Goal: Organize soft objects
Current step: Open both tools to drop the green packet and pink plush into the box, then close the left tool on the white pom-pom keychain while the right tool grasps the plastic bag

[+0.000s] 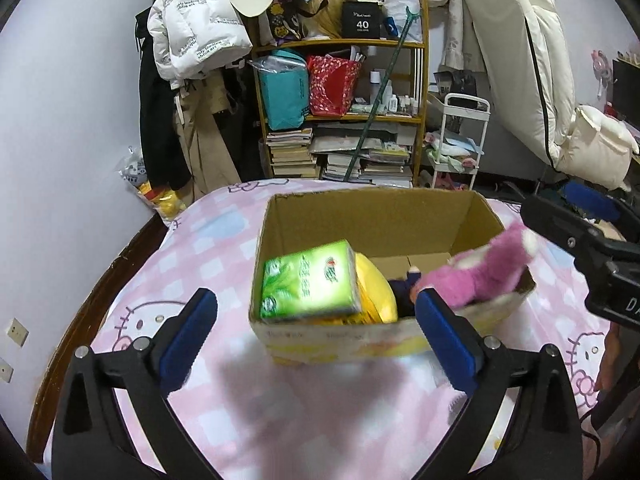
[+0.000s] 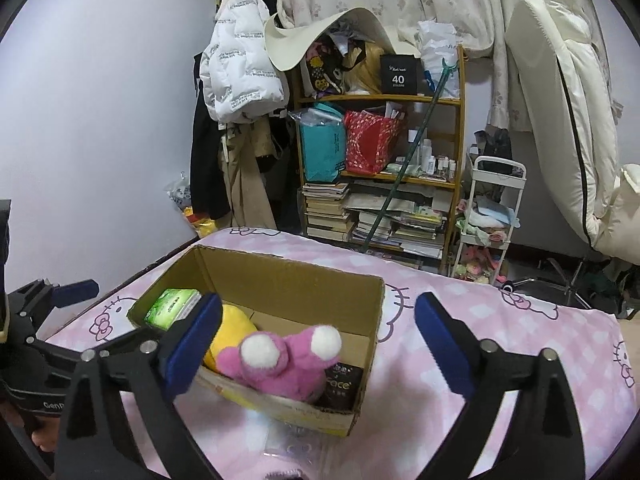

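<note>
Both tongs spread & empty, left tongs (image 1: 316, 334) and right tongs (image 2: 318, 338) hovering just short of cardboard box (image 1: 372, 216) on the bed (image 1: 208, 264). Inside, L to R: green tissue pack (image 1: 308, 280) leaning on yellow plush (image 1: 374, 284), dark item mid-box hard to ID, pink plush (image 1: 480, 272) draped on near rim, dark packet (image 2: 342, 380) in corner — looks mostly done, pink plush maybe needing a push down. Box floor largely hidden; clear item (image 2: 292, 446) by box blurry, no other loose softs in view.
</note>
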Tool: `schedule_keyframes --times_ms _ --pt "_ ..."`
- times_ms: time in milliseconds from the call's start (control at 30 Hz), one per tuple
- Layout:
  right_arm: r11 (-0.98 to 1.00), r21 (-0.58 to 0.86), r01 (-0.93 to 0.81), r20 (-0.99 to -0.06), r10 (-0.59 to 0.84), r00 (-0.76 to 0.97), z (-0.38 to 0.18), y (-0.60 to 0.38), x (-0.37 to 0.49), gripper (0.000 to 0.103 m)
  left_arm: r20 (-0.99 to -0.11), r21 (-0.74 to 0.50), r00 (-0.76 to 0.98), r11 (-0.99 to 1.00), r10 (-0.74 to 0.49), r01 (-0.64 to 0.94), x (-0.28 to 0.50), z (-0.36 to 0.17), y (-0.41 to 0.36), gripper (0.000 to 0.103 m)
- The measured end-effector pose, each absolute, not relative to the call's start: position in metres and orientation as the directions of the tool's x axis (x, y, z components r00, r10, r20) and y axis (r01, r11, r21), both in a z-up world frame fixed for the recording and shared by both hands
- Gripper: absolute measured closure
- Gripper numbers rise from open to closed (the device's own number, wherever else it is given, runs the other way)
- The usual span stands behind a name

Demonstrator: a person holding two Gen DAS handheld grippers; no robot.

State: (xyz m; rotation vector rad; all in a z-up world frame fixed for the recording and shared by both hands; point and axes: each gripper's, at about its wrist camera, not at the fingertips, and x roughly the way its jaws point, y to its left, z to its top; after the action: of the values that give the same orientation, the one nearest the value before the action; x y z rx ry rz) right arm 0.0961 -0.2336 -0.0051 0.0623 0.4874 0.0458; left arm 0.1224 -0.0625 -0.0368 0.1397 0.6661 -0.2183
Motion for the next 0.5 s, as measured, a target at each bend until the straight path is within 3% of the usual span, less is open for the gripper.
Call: schedule_keyframes --times_ms 500 --pt "0.998 0.054 -0.039 -0.527 0.062 0.848 -0.008 -0.236 0.068 0.001 -0.652 0.047 0.727 0.945 -0.216 0.323 0.065 -0.052 -0.085 0.005"
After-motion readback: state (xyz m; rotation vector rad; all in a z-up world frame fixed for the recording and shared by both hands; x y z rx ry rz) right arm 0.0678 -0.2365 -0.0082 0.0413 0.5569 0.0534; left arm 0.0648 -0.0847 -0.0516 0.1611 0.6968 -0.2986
